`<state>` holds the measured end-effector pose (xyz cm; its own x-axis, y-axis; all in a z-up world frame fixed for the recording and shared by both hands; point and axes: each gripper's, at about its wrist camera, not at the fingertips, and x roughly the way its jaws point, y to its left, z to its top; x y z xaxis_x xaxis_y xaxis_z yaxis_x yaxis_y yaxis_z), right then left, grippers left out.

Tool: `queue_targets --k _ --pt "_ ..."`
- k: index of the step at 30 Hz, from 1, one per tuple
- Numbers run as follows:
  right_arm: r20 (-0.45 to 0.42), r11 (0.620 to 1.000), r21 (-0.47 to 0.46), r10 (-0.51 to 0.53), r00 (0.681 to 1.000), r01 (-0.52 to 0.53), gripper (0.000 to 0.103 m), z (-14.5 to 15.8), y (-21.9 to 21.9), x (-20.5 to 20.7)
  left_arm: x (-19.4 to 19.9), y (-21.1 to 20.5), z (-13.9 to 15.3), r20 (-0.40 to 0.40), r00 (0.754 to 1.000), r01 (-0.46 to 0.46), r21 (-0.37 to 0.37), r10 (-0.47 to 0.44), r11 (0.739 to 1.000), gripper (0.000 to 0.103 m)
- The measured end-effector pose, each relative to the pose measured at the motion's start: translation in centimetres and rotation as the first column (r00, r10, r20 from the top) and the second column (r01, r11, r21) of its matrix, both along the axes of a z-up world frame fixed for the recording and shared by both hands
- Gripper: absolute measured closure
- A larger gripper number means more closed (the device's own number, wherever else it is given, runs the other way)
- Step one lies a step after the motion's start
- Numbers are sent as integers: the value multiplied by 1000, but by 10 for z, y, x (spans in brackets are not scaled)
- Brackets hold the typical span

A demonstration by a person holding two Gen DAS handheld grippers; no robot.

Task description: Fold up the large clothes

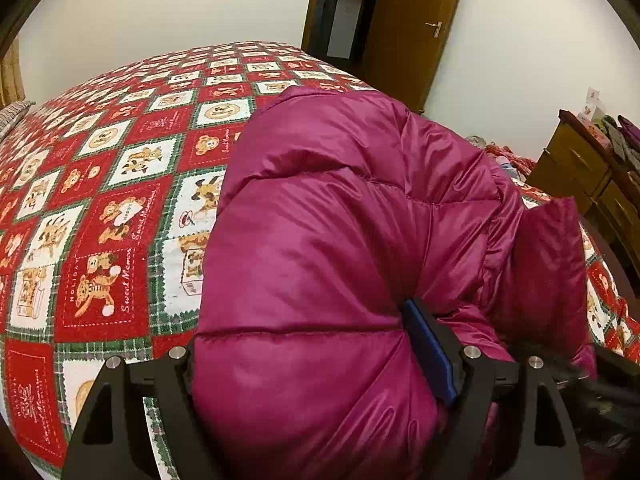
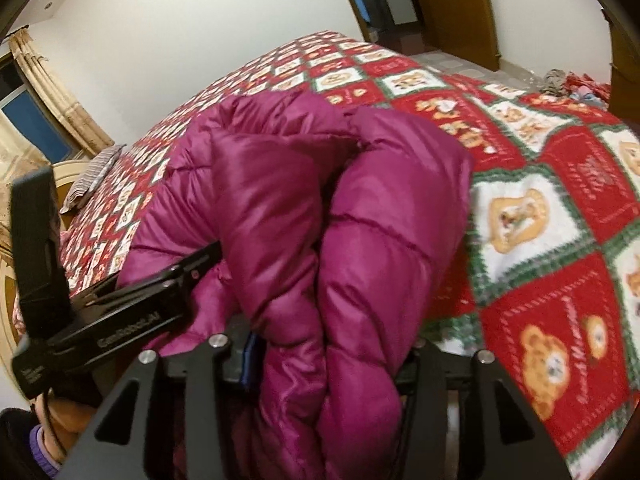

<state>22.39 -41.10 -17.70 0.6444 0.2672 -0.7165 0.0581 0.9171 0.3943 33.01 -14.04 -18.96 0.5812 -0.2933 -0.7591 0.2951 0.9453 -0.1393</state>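
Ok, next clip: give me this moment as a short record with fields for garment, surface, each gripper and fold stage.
garment: magenta puffer jacket, bunched into thick folds
surface: bed with a red, white and green bear-print blanket
left gripper: jaws wide, a padded fold of the jacket fills the gap between them; grip not certain
right gripper: jacket folds between the jaws; grip not certain
background: wooden door, wooden dresser
fold stage: jacket doubled over in a bundle, not yet flat and neat

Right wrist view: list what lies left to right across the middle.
Left gripper → jacket → bedspread.
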Motion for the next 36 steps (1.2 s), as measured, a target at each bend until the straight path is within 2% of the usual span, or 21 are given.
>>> queue_targets --k 5,9,11,13,15,18,20,23,25,27,29,31,33,36 --pt "85 993 -77 -85 993 91 54 44 -8 -23 -10 -11 2 54 998 27 67 -31 997 21" --pt "139 988 -95 -108 984 122 53 76 2 -16 -11 -12 2 58 998 30 81 -35 996 21" --pt "125 989 -96 -104 987 116 56 76 11 -2 -11 -11 2 54 998 32 80 -37 996 21" --pt "104 989 -74 -119 987 127 72 70 16 9 -10 -11 2 54 998 34 81 -38 996 21" --pt "123 988 -69 -129 984 138 72 72 23 9 -8 -10 1 53 998 32 77 -36 997 21" --pt "174 986 -125 -86 981 109 72 82 38 2 -9 -10 1 56 998 29 75 -33 997 21" --pt "135 979 -163 -97 986 119 72 76 38 7 -9 -8 1 51 998 30 63 -34 998 21" --pt "19 972 -184 -142 990 143 72 46 28 25 -9 -2 5 33 999 38 26 -39 999 20" --pt "1 957 -232 -180 984 176 72 28 20 29 -7 5 11 8 999 46 -9 -46 999 20" --pt "-1 953 -231 -201 980 196 72 16 14 29 -5 11 18 -1 1000 28 -43 -28 999 20" --pt "-9 951 -213 -232 973 225 72 5 6 28 -3 16 27 24 1000 -8 -64 9 998 20" --pt "-13 949 -195 -255 967 247 72 -1 -1 29 2 15 37 72 997 -31 -36 33 999 20" --pt "-17 945 -178 -281 960 273 72 -6 -6 29 11 5 37 92 995 -30 22 28 999 19" --pt "17 929 -221 -301 954 297 71 -11 -1 30 25 -6 23 57 998 -21 71 17 997 18"
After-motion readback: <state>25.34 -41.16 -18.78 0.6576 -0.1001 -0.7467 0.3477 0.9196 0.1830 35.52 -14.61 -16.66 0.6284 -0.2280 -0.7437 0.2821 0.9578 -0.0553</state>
